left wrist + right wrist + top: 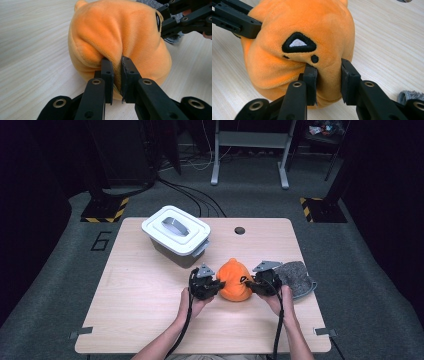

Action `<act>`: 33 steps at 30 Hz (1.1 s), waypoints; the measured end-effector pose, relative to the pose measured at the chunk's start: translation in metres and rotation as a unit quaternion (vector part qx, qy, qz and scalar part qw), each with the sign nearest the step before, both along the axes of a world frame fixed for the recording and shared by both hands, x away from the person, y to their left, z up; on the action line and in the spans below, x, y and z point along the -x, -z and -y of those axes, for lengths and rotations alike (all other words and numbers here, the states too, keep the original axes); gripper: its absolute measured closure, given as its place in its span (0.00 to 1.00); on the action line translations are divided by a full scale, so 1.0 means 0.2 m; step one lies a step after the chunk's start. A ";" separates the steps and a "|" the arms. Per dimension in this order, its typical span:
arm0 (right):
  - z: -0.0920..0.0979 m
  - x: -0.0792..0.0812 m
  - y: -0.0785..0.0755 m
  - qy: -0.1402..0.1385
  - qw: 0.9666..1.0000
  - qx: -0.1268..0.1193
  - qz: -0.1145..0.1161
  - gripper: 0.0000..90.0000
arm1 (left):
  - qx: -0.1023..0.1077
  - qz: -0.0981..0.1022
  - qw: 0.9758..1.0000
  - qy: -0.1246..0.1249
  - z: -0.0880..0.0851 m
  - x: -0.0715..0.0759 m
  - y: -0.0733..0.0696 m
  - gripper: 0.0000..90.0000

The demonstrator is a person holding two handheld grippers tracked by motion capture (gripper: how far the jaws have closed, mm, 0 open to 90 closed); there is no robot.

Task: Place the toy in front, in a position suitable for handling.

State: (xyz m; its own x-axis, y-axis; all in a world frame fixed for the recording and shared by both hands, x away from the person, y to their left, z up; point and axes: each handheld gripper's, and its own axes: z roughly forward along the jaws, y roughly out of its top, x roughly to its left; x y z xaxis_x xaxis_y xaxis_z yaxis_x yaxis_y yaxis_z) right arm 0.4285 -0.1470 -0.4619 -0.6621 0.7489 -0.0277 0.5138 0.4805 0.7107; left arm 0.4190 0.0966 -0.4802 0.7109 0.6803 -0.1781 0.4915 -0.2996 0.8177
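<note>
Left tool (116, 62) is clamped on a fold of the orange plush toy (117, 32); right tool (328, 67) is clamped on its opposite side. Toy is held between both, resting on the desk (150, 290). Grey cloth (296, 274) is seen just beyond the right tool.

Orange plush toy (117, 37): top cut off by frame edge in both gripper views. Grey cloth (296, 275) partly hidden behind right gripper (248, 284). Toy's underside hidden.
</note>
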 end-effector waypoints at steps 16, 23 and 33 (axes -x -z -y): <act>0.09 0.09 -0.05 0.050 0.998 -0.045 -0.007 0.32 | 0.007 0.000 0.999 -0.042 0.00 0.01 0.02 0.91; 0.11 0.22 -0.08 0.082 0.991 -0.102 0.005 0.23 | 0.002 0.003 0.999 -0.045 0.00 0.02 0.02 0.91; -0.07 0.28 0.04 0.114 0.989 -0.097 -0.001 0.33 | -0.001 0.010 0.999 -0.043 0.01 0.03 0.02 0.90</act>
